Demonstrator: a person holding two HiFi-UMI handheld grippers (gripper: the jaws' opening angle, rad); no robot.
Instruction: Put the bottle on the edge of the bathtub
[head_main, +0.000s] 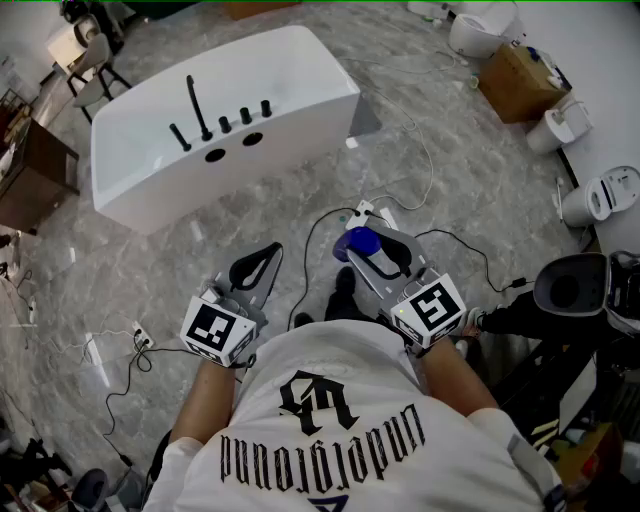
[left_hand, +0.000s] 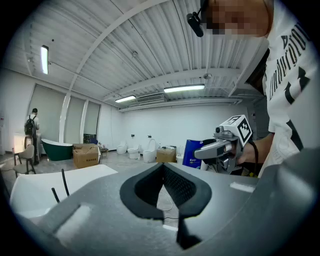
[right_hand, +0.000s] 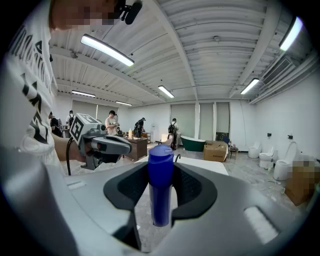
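A blue bottle with a rounded cap stands upright between the jaws of my right gripper, which is shut on it. In the head view the bottle shows at the tip of my right gripper, held over the marble floor. My left gripper is level with it on the left, shut and holding nothing, its pads meeting at the tips. The white bathtub lies ahead and to the left, with black tap fittings along its near rim. Both grippers are well short of it.
Cables and a power strip trail on the floor between me and the tub. A cardboard box and white toilets stand at the right. At the far left are a brown desk and a chair.
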